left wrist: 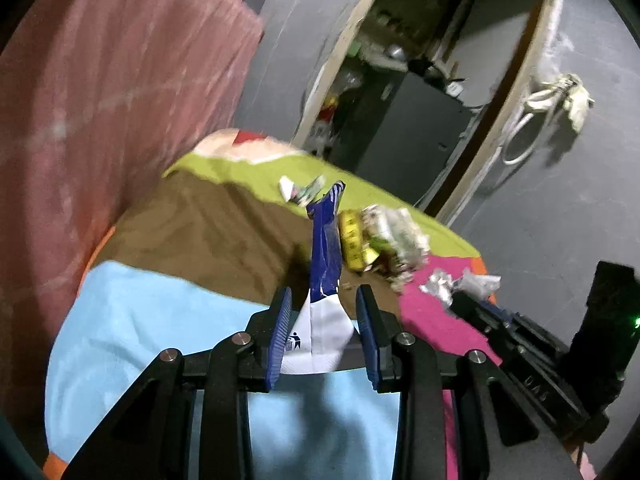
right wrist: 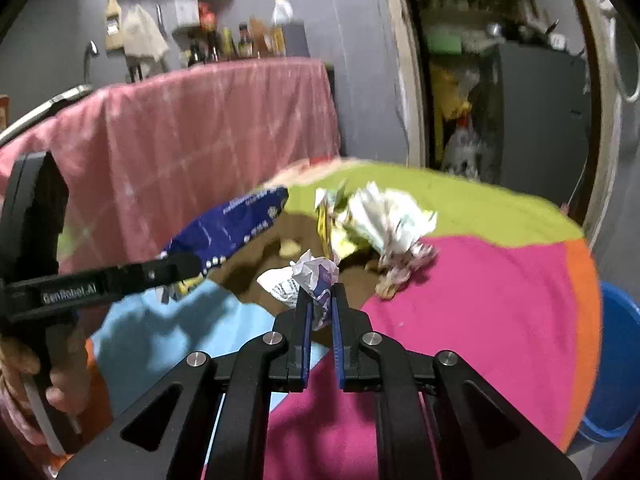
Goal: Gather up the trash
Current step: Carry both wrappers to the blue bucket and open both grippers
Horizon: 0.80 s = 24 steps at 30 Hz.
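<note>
Here the left gripper (left wrist: 325,298) has its fingers clamped on a blue and white wrapper (left wrist: 325,256), lifted above the bright patchwork blanket (left wrist: 160,312). The right gripper (right wrist: 322,300) pinches a crumpled white paper (right wrist: 316,276) between nearly closed fingers. More crumpled trash (right wrist: 384,224) lies on the blanket just beyond, and a blue bucket (right wrist: 616,360) stands beside it.

Blue bucket (right wrist: 612,364) cut off at right edge

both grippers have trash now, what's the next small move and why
Probably carry both pieces toward the blue bin at the bed's right edge. The left hand-held gripper holds the blue wrapper, and the right hand-held gripper is shut on the crumpled paper.
</note>
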Available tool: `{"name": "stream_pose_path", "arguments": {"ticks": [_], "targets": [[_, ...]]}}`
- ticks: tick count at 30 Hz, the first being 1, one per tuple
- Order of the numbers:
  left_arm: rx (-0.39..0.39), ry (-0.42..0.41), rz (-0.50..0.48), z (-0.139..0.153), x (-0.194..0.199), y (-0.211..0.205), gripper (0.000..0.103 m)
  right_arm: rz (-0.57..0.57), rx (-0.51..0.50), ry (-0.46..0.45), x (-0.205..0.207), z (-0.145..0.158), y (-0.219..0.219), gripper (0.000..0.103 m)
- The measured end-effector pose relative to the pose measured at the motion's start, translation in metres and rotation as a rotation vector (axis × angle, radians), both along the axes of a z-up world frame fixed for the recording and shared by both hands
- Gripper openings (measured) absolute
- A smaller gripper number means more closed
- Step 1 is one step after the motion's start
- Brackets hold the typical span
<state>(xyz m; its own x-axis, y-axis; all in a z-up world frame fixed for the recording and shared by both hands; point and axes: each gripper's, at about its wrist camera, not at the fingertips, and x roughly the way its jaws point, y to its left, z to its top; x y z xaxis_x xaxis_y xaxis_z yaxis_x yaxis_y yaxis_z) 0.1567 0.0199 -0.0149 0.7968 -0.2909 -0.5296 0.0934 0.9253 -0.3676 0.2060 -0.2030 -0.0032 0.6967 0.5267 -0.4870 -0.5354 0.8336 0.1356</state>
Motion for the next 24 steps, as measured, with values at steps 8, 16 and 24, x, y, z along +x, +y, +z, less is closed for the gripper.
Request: {"name": "stream_pose_path", "arguments": {"ticks": [8,16,24], "targets": [[0.010,-0.238,-0.082,0.045,-0.012,-0.059,0.028,-0.165,0.041,-0.271,-0.035,0.053,-0.052,0.007],[-0.035,-0.419,-0.185,0.075,-0.004,-0.141,0.028,-0.359,-0.008,-0.506,-0.060,0.094,-0.119,0.007],[-0.003,-0.560,-0.276,0.082,0.004,-0.220,0.015,-0.537,-0.028,-0.595,-0.068,0.102,-0.190,0.007]]}}
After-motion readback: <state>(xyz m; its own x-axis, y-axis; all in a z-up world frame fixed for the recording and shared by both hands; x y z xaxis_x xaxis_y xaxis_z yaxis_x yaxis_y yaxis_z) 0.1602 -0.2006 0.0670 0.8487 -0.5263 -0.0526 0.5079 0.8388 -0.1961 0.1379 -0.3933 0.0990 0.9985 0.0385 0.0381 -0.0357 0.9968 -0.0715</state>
